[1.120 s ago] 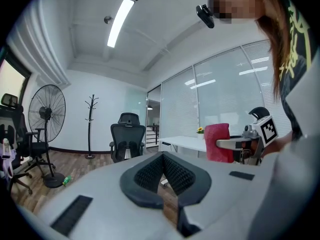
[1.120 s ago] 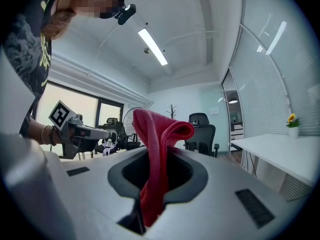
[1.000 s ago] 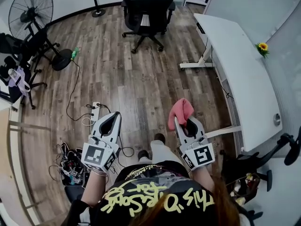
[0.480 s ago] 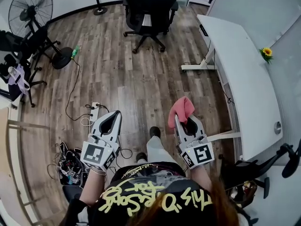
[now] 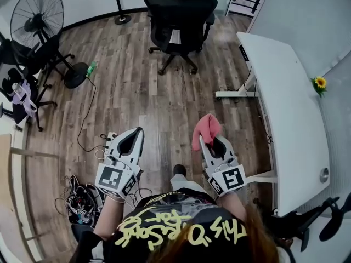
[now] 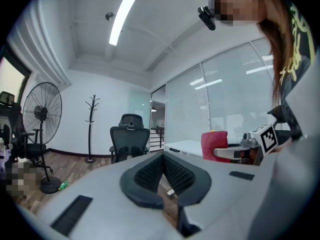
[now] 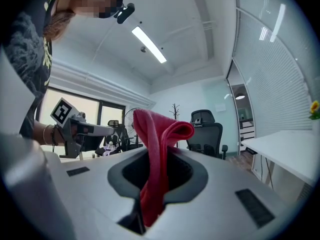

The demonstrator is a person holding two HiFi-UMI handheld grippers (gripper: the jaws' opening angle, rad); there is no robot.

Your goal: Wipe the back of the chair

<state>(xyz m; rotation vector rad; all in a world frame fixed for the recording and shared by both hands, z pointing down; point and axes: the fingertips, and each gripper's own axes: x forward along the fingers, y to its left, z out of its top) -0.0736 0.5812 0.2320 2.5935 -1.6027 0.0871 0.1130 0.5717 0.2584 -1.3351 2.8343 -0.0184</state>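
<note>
The chair [image 5: 179,12] stands well apart at 12 o'clock, so best walk up to its back with the fingers of the right gripper [image 5: 204,140] clamped firmly on the red cloth [image 5: 206,127], those of the left gripper [image 5: 135,132] together and empty

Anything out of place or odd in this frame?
What looks like a green bottle lies on its side on the floor beside the fan base, and loose cables sit tangled at lower left. Nothing else stands out.
</note>
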